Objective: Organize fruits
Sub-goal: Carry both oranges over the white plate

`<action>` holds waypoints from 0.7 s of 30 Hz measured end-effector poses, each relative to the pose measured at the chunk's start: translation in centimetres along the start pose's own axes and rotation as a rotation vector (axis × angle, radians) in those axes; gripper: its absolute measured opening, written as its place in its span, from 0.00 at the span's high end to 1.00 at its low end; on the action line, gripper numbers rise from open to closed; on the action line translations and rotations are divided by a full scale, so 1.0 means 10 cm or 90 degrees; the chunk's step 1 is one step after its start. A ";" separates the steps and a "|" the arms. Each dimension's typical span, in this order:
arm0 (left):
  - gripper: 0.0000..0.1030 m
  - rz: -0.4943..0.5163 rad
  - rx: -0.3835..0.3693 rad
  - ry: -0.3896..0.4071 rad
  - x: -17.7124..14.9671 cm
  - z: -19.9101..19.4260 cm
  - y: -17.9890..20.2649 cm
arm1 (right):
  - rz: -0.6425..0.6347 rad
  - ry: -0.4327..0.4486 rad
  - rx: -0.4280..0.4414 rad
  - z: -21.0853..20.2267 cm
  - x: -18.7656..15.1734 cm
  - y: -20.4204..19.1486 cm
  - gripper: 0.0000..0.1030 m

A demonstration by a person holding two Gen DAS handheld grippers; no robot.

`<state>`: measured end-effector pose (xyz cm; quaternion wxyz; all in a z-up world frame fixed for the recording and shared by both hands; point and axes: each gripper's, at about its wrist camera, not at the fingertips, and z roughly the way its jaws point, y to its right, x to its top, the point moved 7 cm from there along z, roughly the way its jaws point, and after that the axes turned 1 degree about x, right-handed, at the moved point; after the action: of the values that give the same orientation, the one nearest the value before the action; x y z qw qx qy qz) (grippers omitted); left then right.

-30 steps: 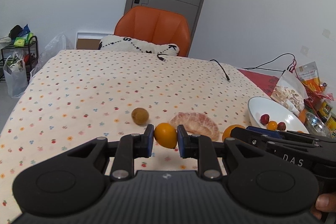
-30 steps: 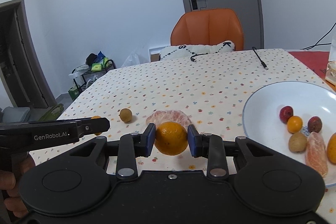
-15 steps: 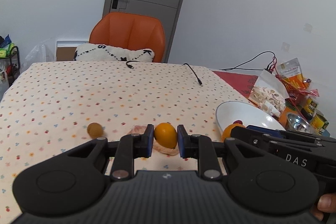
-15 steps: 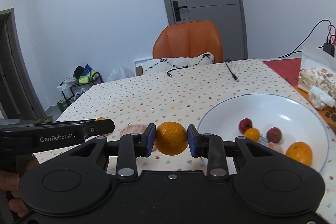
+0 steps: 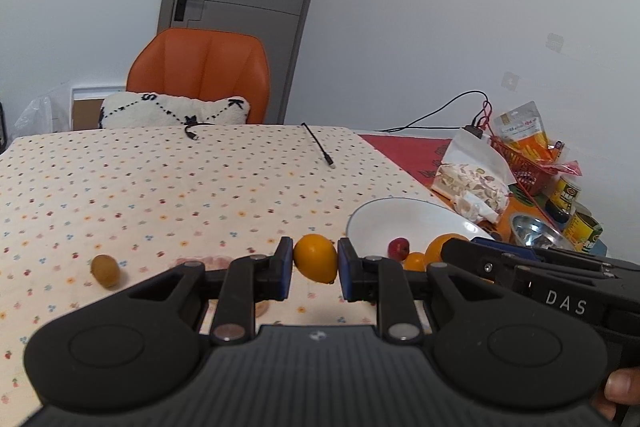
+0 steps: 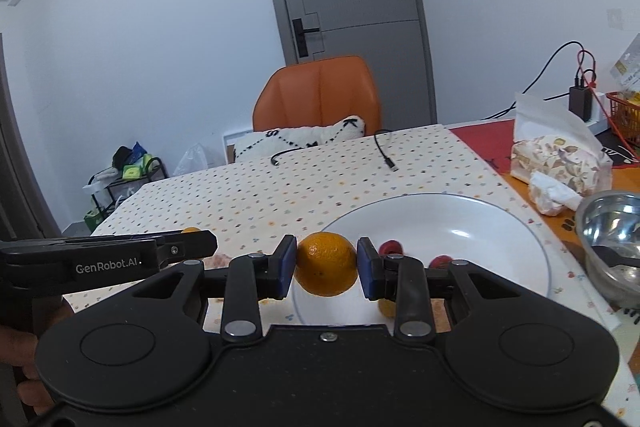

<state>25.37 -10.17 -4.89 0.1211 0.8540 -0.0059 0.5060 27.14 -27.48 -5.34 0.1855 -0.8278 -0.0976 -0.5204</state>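
Leftmost, at nine o'clock of the left gripper (image 5: 315,269), a brown kiwi (image 5: 105,270) lies alone on the dotted tablecloth (image 5: 160,187). That gripper pinches a small yellow-orange fruit (image 5: 315,257). At three o'clock sits the white bowl (image 6: 460,211), where the right gripper (image 6: 326,269) clamps an orange (image 6: 326,263) above its near rim, red fruits (image 6: 390,247) behind.

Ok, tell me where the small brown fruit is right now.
In the left wrist view, the small brown fruit lies alone on the dotted tablecloth, left of the left hand-held gripper, far from the white bowl.
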 end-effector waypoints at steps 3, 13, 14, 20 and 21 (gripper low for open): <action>0.79 0.004 -0.008 -0.001 0.01 0.03 0.07 | 0.004 0.005 -0.008 -0.04 0.01 0.08 0.70; 0.79 0.022 -0.031 -0.001 0.05 0.13 0.32 | 0.019 0.018 -0.033 -0.15 0.03 0.30 0.70; 0.79 0.024 -0.032 -0.002 0.06 0.14 0.34 | 0.021 0.020 -0.035 -0.16 0.04 0.33 0.70; 0.79 0.029 -0.044 -0.007 0.05 0.22 0.46 | 0.030 0.025 -0.051 -0.20 0.06 0.49 0.70; 0.79 0.030 -0.045 -0.007 0.05 0.23 0.48 | 0.032 0.025 -0.054 -0.21 0.06 0.51 0.70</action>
<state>26.99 -15.28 -4.56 0.1395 0.8516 -0.0445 0.5033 27.51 -33.01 -5.07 0.1651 -0.8267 -0.0511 -0.5354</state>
